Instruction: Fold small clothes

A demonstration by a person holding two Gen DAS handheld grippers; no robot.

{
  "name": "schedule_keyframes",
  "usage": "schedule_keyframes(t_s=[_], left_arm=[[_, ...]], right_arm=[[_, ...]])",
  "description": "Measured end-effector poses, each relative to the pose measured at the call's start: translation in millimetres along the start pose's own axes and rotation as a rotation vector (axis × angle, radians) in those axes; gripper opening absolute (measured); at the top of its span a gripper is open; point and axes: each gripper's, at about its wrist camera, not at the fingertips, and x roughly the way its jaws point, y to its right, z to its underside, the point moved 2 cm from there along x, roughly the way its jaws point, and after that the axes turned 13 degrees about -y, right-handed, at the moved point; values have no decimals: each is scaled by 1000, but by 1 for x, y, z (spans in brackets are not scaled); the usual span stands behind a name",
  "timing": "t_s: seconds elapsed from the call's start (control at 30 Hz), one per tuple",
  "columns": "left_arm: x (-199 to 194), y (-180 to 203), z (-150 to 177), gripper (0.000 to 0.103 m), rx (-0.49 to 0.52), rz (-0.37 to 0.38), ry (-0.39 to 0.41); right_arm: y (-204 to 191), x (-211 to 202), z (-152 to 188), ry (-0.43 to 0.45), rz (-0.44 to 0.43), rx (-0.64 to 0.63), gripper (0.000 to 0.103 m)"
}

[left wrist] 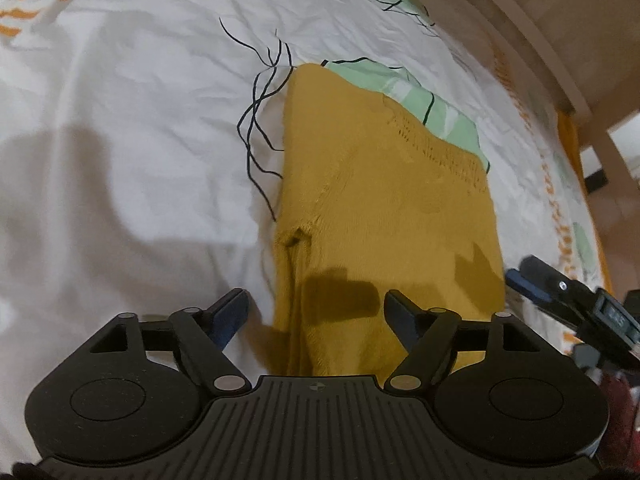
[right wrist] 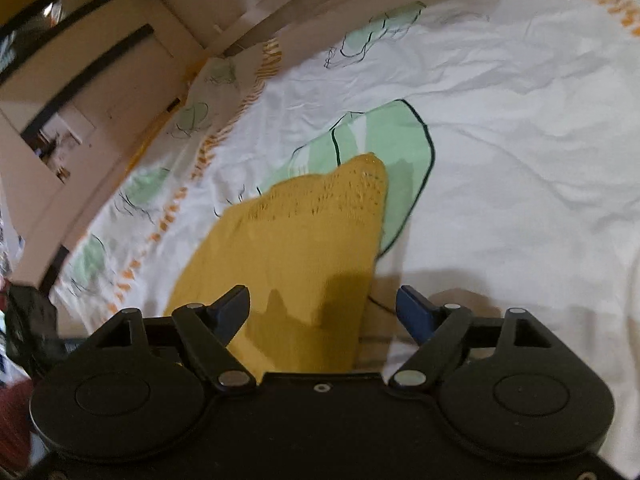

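**Mustard knit lies flat between two open claws**

The mustard knit garment (left wrist: 384, 208) lies on the bed, spread over a white printed bedsheet (left wrist: 140, 120), partly covering a green leaf print (left wrist: 448, 116). It looks already narrowed into a long panel, with an openwork band near its far edge and a small seam hole on its left side.

The left claw (left wrist: 316, 316) hovers at the garment's near end with jaws spread wide, holding nothing; its left finger sits over bare sheet, its right over the knit. The right claw (right wrist: 324, 312) is likewise spread and empty, straddling the garment's right edge, one finger above the knit and the other above the sheet. In the left wrist view the right claw's blue tip shows just beside the garment's right border.

Risks, as I judge them: the knit is soft and loose, so a pinch could catch only the top layer and let the fold slip apart, or gather bedsheet along with it, since the sheet is wrinkled and slack. The openwork could snag on a fingertip.

Open sheet lies to the left and beyond the garment, giving space to fold forward. To the right, the bed's edge and a wooden frame (left wrist: 540, 40) are nearer, so room there is tighter.
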Motion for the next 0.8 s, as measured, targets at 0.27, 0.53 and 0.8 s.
schedule_keyframes(t_s=[0.27,0.53,0.8], left_arm=[[12,10,-11,80,4,26,-1],[23,29,-18,86,41,-30,-12],[27,41,-17,87,82,-66,-25]], right_arm=[[19,32,-13,-32,-141,81,84],[18,45,-27,-33,-206,71,91],[17,49,-33,-37,-229,41,96]])
